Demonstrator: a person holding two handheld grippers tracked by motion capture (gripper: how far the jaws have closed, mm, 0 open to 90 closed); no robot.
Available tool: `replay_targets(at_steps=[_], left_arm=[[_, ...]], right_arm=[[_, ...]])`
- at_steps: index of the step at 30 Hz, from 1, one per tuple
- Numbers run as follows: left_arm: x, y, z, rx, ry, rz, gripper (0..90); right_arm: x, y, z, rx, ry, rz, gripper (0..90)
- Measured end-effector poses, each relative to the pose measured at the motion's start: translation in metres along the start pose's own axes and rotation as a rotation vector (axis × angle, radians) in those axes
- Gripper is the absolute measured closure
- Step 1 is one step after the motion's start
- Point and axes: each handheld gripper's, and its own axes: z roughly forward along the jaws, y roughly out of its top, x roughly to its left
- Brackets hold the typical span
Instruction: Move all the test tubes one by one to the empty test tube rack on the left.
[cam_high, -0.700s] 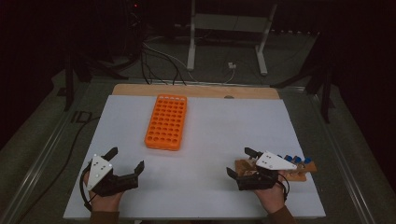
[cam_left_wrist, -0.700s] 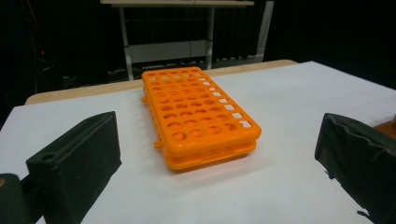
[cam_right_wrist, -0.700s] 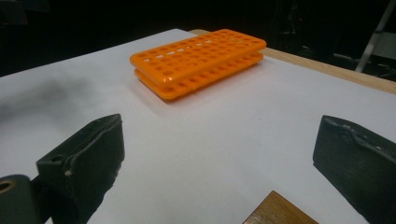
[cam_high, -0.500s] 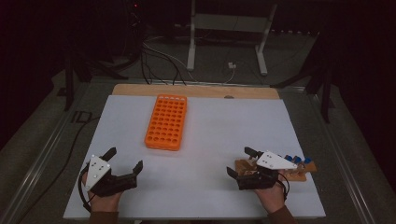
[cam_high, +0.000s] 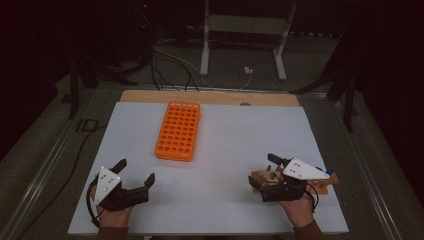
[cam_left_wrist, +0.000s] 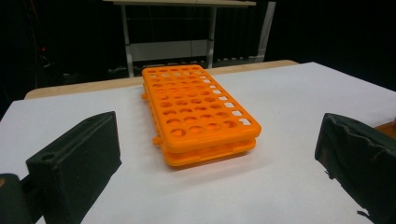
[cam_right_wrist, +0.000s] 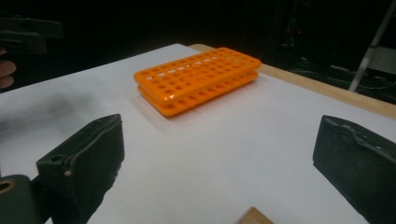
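An orange tube rack (cam_high: 178, 131) with many empty holes lies flat on the white sheet (cam_high: 235, 145), left of the middle. My left gripper (cam_high: 134, 173) rests at the near left, open, with nothing between its jaws. Its own view looks across the paper at the rack (cam_left_wrist: 198, 114), its gripper (cam_left_wrist: 217, 179) spread wide. My right gripper (cam_high: 264, 171) sits at the near right, also open and holding nothing. It faces the rack (cam_right_wrist: 198, 77) from the side, its gripper (cam_right_wrist: 217, 161) wide apart.
A small wooden holder (cam_high: 327, 179) with blue-capped items lies under and behind the right hand; its corner (cam_right_wrist: 254, 217) shows near the jaws. A wooden board edge (cam_high: 210, 96) borders the sheet at the back. A metal stand (cam_high: 240, 45) and cables are on the floor beyond.
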Motion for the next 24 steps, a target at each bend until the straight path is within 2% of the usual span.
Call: replay_targets(at_steps=[7, 8, 12, 14, 16, 17, 18, 24], left_arm=[[0.0, -0.002, 0.001, 0.009, 0.002, -0.013, 0.8], [0.0, -0.002, 0.002, 0.01, 0.003, -0.012, 0.8], [-0.001, -0.003, 0.003, 0.018, 0.001, -0.012, 0.8], [-0.001, -0.003, 0.003, 0.02, 0.001, -0.011, 0.8], [-0.002, -0.003, 0.004, 0.021, -0.001, -0.011, 0.8], [-0.002, -0.004, 0.004, 0.021, -0.004, -0.009, 0.8], [-0.002, -0.004, 0.004, 0.021, -0.004, -0.009, 0.8], [-0.002, -0.004, 0.004, 0.024, -0.007, -0.009, 0.8]], right_arm=[[-0.01, 0.005, -0.017, 0.015, -0.048, -0.005, 2.7], [-0.013, 0.005, -0.023, 0.03, -0.068, -0.003, 2.8], [-0.018, 0.004, -0.035, 0.067, -0.098, -0.003, 3.3], [-0.019, 0.003, -0.038, 0.082, -0.107, 0.0, 5.3], [-0.019, 0.002, -0.044, 0.119, -0.113, -0.002, 10.1], [-0.018, 0.0, -0.045, 0.126, -0.116, 0.003, 13.7], [-0.018, 0.0, -0.045, 0.126, -0.116, 0.003, 13.7], [-0.02, -0.008, -0.046, 0.158, -0.176, 0.002, 26.5]])
